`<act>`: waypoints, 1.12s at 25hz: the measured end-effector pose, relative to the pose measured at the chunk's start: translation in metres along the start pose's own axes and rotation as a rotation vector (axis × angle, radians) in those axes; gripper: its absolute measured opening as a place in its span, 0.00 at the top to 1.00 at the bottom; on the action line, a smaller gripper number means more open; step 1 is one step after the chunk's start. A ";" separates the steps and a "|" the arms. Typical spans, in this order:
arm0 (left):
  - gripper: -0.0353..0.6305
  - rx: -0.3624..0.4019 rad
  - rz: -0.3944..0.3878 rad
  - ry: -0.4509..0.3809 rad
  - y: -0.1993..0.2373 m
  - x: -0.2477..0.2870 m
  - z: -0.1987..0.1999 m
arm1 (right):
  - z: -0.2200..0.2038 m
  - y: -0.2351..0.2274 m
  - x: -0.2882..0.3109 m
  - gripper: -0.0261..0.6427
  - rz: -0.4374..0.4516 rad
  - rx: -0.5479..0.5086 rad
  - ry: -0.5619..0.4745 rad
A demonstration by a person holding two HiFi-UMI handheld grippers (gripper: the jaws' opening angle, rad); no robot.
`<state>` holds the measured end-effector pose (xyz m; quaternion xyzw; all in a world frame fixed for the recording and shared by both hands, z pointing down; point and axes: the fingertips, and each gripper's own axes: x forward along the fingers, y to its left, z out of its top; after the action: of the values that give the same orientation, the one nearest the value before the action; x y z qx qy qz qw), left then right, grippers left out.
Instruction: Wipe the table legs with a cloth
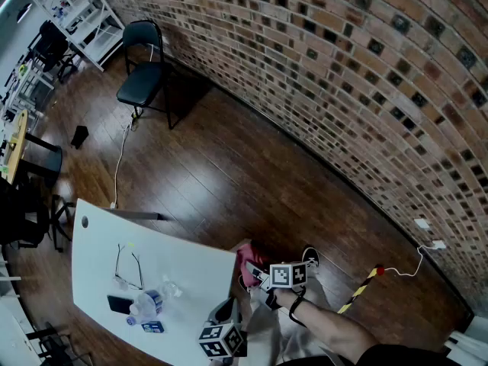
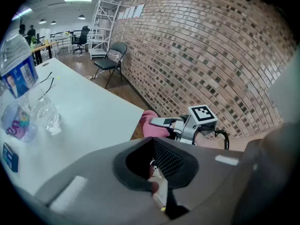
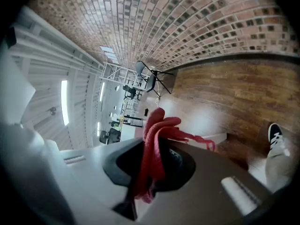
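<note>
Red cloth [image 3: 157, 137] pinched in right gripper [image 1: 258, 274] jaws, just off tabletop [image 1: 179, 261] right edge. Left gripper [image 2: 154, 170] jaws together, empty, near corner. Open floor [image 1: 252, 174] beyond.

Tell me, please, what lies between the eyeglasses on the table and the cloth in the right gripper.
Only bare white tabletop lies between the eyeglasses and the red cloth held by the right gripper, as the head view shows.

Open-plan office or lab: brick wall [image 1: 343, 67], wooden floor [image 1: 229, 166], folding chair [image 1: 143, 75], metal shelving [image 1: 84, 14], distant desks [image 2: 43, 46].
</note>
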<state>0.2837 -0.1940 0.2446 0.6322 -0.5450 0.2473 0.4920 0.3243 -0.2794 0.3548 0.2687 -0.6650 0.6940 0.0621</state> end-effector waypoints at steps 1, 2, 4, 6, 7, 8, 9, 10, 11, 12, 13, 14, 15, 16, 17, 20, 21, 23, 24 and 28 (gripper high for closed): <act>0.95 -0.015 0.013 -0.020 0.001 0.009 0.000 | 0.004 -0.004 0.009 0.90 0.017 0.002 0.005; 0.95 -0.028 0.025 -0.037 0.001 0.018 0.000 | 0.009 -0.008 0.018 0.90 0.033 0.005 0.009; 0.95 -0.041 0.043 -0.055 0.000 0.032 -0.003 | 0.016 -0.014 0.032 0.90 0.063 0.023 0.011; 0.95 -0.043 0.051 -0.047 -0.004 0.036 -0.009 | 0.017 -0.019 0.040 0.90 0.083 0.071 -0.011; 0.95 -0.045 0.052 -0.038 -0.006 0.036 -0.013 | 0.017 -0.022 0.042 0.90 0.083 0.102 -0.032; 0.95 -0.044 0.052 -0.028 -0.007 0.037 -0.018 | 0.017 -0.026 0.044 0.90 0.074 0.133 -0.054; 0.95 -0.038 0.051 -0.019 -0.006 0.039 -0.024 | 0.016 -0.032 0.046 0.90 0.057 0.160 -0.074; 0.95 -0.026 0.049 -0.011 -0.004 0.043 -0.031 | 0.016 -0.038 0.049 0.90 0.038 0.180 -0.091; 0.95 -0.013 0.050 0.003 -0.003 0.049 -0.039 | 0.016 -0.045 0.052 0.90 0.024 0.193 -0.105; 0.95 -0.005 0.052 0.024 -0.003 0.056 -0.047 | 0.016 -0.051 0.055 0.90 0.019 0.206 -0.118; 0.95 -0.002 0.056 0.050 -0.002 0.063 -0.057 | 0.015 -0.057 0.058 0.90 0.022 0.219 -0.129; 0.95 -0.005 0.059 0.077 -0.002 0.070 -0.067 | 0.014 -0.064 0.060 0.90 0.024 0.231 -0.134; 0.95 -0.013 0.061 0.101 -0.001 0.078 -0.077 | 0.012 -0.072 0.064 0.90 0.024 0.236 -0.134; 0.95 -0.024 0.063 0.121 0.001 0.086 -0.086 | 0.010 -0.080 0.068 0.90 0.018 0.232 -0.128; 0.95 -0.038 0.067 0.136 0.004 0.095 -0.094 | 0.010 -0.089 0.073 0.90 0.010 0.220 -0.121; 0.95 -0.071 0.086 0.157 0.015 0.127 -0.114 | 0.011 -0.119 0.091 0.90 -0.012 0.189 -0.098; 0.95 -0.078 0.093 0.159 0.019 0.137 -0.120 | 0.011 -0.128 0.096 0.90 -0.014 0.184 -0.092; 0.95 -0.097 0.101 0.169 0.024 0.154 -0.128 | 0.010 -0.147 0.106 0.90 -0.010 0.173 -0.083; 0.95 -0.108 0.103 0.175 0.027 0.163 -0.132 | 0.009 -0.156 0.110 0.90 -0.008 0.168 -0.078; 0.95 -0.147 0.120 0.178 0.044 0.197 -0.147 | 0.002 -0.197 0.132 0.90 0.001 0.164 -0.056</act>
<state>0.3312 -0.1472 0.4858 0.5363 -0.5527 0.2904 0.5679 0.3007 -0.2956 0.5901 0.2919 -0.6076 0.7384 0.0207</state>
